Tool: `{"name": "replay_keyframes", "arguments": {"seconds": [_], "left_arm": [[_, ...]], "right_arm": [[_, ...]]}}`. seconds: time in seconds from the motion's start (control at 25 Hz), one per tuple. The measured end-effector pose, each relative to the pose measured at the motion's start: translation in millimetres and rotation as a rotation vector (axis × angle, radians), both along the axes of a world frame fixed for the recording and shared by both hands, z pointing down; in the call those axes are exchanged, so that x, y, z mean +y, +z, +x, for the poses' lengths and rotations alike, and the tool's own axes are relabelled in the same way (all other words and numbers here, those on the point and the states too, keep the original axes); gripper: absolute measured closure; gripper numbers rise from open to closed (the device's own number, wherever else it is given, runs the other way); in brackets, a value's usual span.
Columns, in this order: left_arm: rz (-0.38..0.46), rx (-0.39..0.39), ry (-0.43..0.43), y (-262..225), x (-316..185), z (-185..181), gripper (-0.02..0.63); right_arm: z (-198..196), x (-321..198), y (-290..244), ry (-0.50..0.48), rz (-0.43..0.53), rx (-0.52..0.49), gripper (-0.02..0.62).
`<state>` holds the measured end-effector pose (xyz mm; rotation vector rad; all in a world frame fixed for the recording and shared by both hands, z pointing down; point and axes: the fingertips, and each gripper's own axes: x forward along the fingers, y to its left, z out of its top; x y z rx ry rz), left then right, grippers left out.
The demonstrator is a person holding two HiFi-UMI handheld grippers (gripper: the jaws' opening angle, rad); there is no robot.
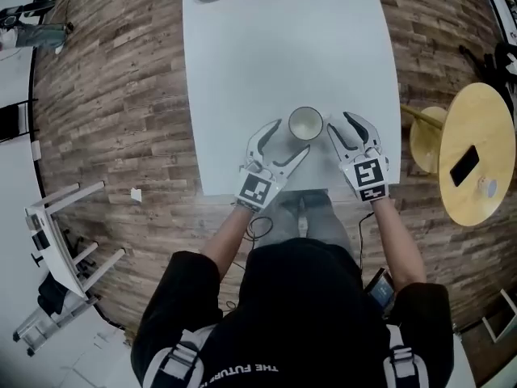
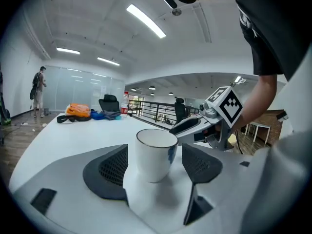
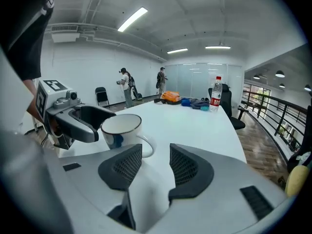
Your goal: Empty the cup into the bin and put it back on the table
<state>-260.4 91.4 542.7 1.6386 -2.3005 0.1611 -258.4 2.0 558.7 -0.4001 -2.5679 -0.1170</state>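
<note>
Leftmost, the left gripper rests low over the white table near its front edge. Its jaws are spread around the white cup, which stands upright between them, with a gap at the right pad. Just right of the cup, the right gripper holds its jaws apart with nothing between them; the cup's handle lies just ahead of its left jaw. Farther right, a round wooden side table bears a dark phone.
</note>
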Motion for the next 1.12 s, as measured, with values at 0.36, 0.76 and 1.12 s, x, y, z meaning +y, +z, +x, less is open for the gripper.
{"name": "replay_keyframes", "arguments": {"seconds": [0.36,0.76,1.12], "left_arm": [[0.001,-0.015,0.107,27.8,-9.4,-2.6,0.261],[0.002,-0.019,0.188,36.2,-23.5,-8.5,0.258],[0.02,0.009,0.209,33.9,-21.2,-8.1,0.256]], "right_arm": [[-20.9,12.2,28.1,-0.027,0.031,-0.015,0.431],[-34.1,18.4,33.8,-0.061,-0.018,-0.023,0.498],[-31.0,21.2,27.4,-0.01,-0.107,-0.024,0.546]]}}
